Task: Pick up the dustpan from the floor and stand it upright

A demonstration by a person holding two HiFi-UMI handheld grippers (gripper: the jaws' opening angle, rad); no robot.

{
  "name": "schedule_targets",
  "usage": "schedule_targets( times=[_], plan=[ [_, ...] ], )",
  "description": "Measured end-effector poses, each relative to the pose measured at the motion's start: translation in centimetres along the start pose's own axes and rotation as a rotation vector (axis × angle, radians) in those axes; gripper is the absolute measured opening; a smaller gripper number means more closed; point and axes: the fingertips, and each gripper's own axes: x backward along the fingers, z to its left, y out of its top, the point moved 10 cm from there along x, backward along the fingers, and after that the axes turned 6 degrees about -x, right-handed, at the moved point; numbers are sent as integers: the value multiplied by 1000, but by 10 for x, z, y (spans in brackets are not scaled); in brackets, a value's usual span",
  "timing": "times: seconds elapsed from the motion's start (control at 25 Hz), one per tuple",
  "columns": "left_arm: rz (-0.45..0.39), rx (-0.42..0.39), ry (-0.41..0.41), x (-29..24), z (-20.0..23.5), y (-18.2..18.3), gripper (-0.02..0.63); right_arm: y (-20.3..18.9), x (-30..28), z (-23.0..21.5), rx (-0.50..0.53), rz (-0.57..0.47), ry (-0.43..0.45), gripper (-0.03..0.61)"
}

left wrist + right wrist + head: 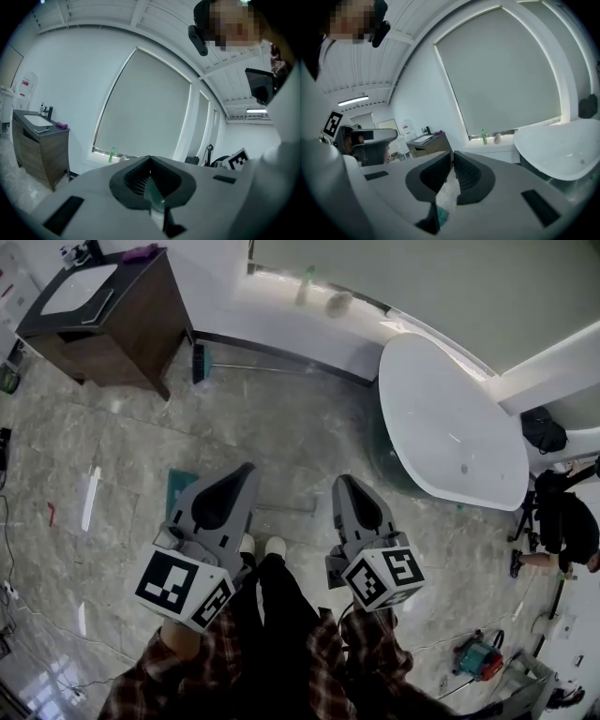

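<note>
The left gripper (246, 471) and right gripper (345, 481) are held over the marble floor (309, 418). A teal dustpan (177, 484) is partly hidden behind the left one.

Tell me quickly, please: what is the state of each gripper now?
Left gripper: closed, holding nothing.
Right gripper: closed, holding nothing.
</note>
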Motion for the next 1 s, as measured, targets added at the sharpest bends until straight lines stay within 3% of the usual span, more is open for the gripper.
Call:
schedule_targets(
  times=[0.12,0.28,0.56,0.76,1.0],
  plan=[
    [42,24,-2,-10,7,-30,11,-36,-15,-35,-59,53,-98,23],
    [94,57,-3,-31,22,-82,9,-111,-48,-87,-94,186,-221,51],
    [168,117,-8,-76,60,-206,9,-269,-109,-175,-248,369,-398,83],
    [214,113,-31,-96,86,-300,9,-395,-143,-237,-334,506,-481,92],
    [260,99,-47,-104,120,-396,9,-526,-171,-287,-553,559,-573,138]
  ],
)
